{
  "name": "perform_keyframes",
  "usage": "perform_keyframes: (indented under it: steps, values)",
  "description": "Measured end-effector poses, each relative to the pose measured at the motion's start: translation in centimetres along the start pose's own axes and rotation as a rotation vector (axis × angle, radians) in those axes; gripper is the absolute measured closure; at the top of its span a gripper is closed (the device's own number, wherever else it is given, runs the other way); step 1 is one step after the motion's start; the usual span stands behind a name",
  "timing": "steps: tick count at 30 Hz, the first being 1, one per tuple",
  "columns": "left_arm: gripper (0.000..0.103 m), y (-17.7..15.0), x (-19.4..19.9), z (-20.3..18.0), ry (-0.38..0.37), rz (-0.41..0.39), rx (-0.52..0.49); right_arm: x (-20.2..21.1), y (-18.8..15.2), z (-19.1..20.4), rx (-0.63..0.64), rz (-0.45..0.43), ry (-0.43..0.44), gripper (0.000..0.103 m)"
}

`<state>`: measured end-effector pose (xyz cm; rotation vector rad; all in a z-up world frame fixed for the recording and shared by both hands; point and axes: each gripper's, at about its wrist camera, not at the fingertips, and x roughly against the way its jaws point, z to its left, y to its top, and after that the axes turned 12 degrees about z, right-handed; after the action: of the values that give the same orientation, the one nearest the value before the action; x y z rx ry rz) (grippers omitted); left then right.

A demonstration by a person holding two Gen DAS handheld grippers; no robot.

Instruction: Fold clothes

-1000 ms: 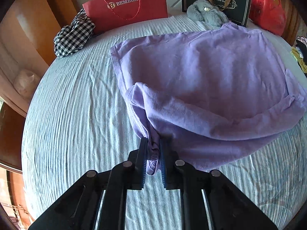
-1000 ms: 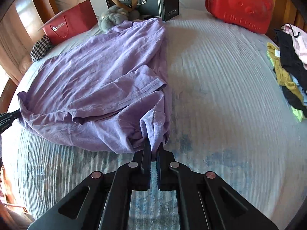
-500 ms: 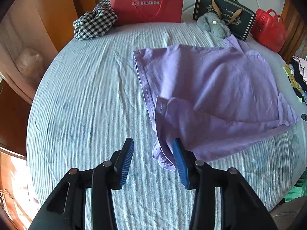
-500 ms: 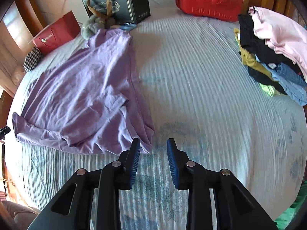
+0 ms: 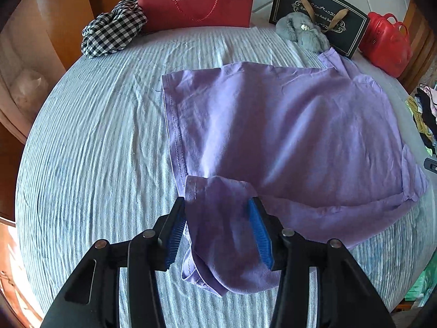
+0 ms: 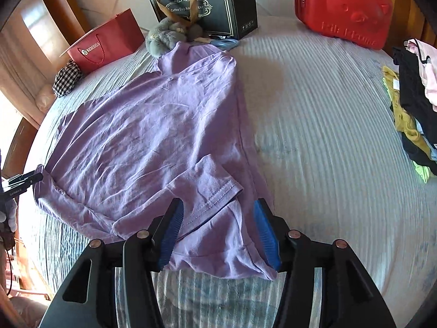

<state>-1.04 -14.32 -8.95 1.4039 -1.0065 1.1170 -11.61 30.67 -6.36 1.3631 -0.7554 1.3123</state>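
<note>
Our purple shirt [image 5: 273, 136] lies spread on the striped bed [image 5: 95, 164], near edge bunched. It looks light, soft and limp, best pinched at hemmed corners. Left tool [image 5: 218, 235] is released, cloth lying loose between its pads; right tool [image 6: 218, 232] is opening likewise. The far red bag [image 5: 196, 2] reads "BEMEGA".

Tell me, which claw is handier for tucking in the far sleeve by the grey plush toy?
Probably right: the right claw, jaws opening with loose cloth between, sits over the shirt edge leading to that sleeve.
</note>
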Motion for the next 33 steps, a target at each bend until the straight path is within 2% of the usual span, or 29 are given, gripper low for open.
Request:
perform_keyframes:
  steps: [2,4,5,6,8,11,13,15,17,19,22,26,29,33]
  values:
    - [0.058,0.1,-0.4,0.1,0.0,0.014,0.006,-0.8,0.7,0.1,0.008,0.013,-0.006,0.048]
    - [0.09,0.1,-0.7,0.2,-0.003,0.026,0.014,-1.6,1.1,0.3,0.025,0.033,-0.016,0.048]
    - [0.092,0.0,-0.7,0.2,-0.006,0.03,0.017,-2.1,1.3,0.5,0.035,0.047,-0.022,0.048]
    - [0.096,0.0,-0.7,0.3,-0.009,0.033,0.02,-2.5,1.5,0.6,0.044,0.062,-0.029,0.061]
    - [0.097,-0.1,0.0,0.2,-0.009,0.019,0.022,-3.3,1.8,1.2,0.075,0.107,-0.032,0.098]
    - [0.097,0.3,1.2,0.8,-0.027,-0.006,0.062,-2.3,2.7,1.3,0.071,0.077,-0.008,0.099]
    - [0.093,1.1,1.6,1.7,-0.041,-0.012,0.117,-1.2,4.1,0.7,0.019,0.01,0.035,0.099]
    - [0.09,2.1,1.8,2.7,-0.013,-0.012,0.174,0.1,5.4,-0.3,-0.052,-0.06,0.053,0.096]
    - [0.085,2.7,2.3,3.1,0.004,-0.02,0.2,0.8,5.9,-0.7,-0.073,-0.049,0.073,0.093]
    - [0.076,2.9,3.5,2.2,0.016,-0.04,0.148,1.4,5.0,-0.2,-0.031,-0.03,0.052,0.093]
    - [0.072,3.0,4.9,-1.7,0.001,-0.063,0.008,1.1,2.3,-0.2,0.015,0.03,0.036,0.093]
    - [0.07,3.7,4.7,-9.7,-0.118,-0.056,-0.174,0.3,-1.8,-0.7,0.021,0.064,0.081,0.092]
    - [0.07,3.7,3.5,-16.6,-0.187,-0.031,-0.309,-0.8,-3.5,-0.9,0.016,0.081,0.1,0.092]
    - [0.07,3.0,2.2,-23.9,-0.264,0.01,-0.461,-2.1,-4.9,-2.6,-0.064,0.131,0.08,0.094]
